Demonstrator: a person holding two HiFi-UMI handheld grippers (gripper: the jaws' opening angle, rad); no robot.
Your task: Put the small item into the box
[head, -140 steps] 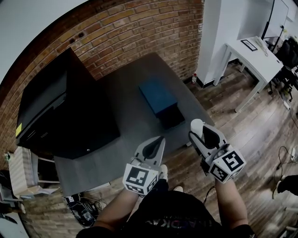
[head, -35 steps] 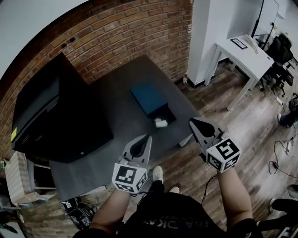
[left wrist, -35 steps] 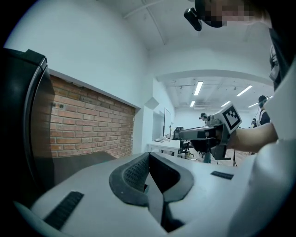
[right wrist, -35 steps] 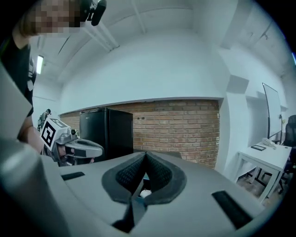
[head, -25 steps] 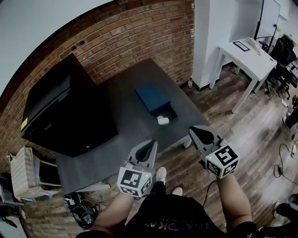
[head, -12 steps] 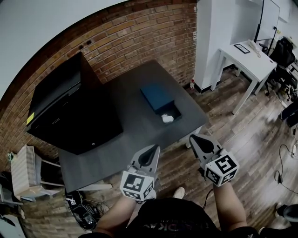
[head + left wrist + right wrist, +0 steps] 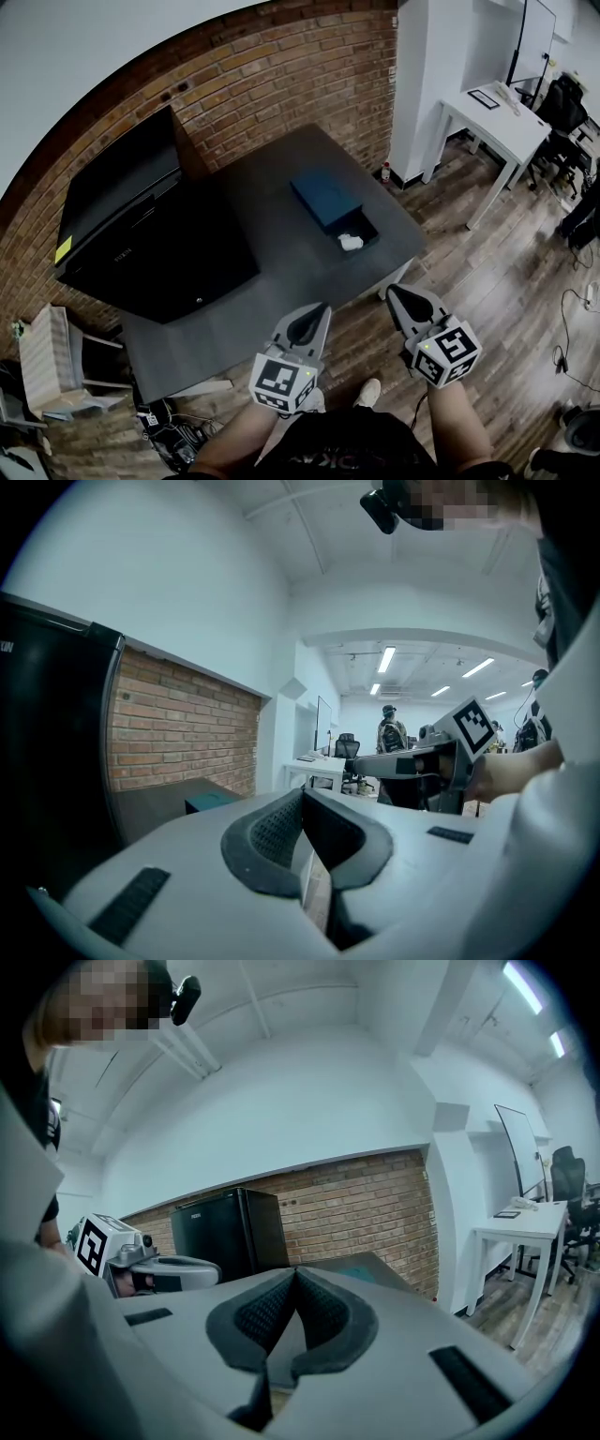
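"Looking down at the counter (image 7: 291, 253), what is in the box (image 7: 323, 200)?"

"The small white item (image 7: 351, 242) is in it. It lies in the dark open part, right next to the blue part. I can see nothing else in there."

"Where is the box?"

"It sits on the right side of the dark counter, near the far corner. A big black cabinet (image 7: 141, 234) stands to the left, by the brick wall (image 7: 281, 75)."

"Are you holding anything?"

"No. My left fingers (image 7: 314, 319) are pressed tight together, and nothing is between them. My right fingers (image 7: 403, 298) are pressed tight together too, and they hold nothing."

"Where are your hands?"

"Both are down low, close to my body. They are side by side with a gap between them. The fingers point forward, toward the counter. My left fingers reach up near the counter's front edge. My right fingers are over the wood floor (image 7: 506, 253), just past the counter's corner. Both are well apart from the box and the small white item."
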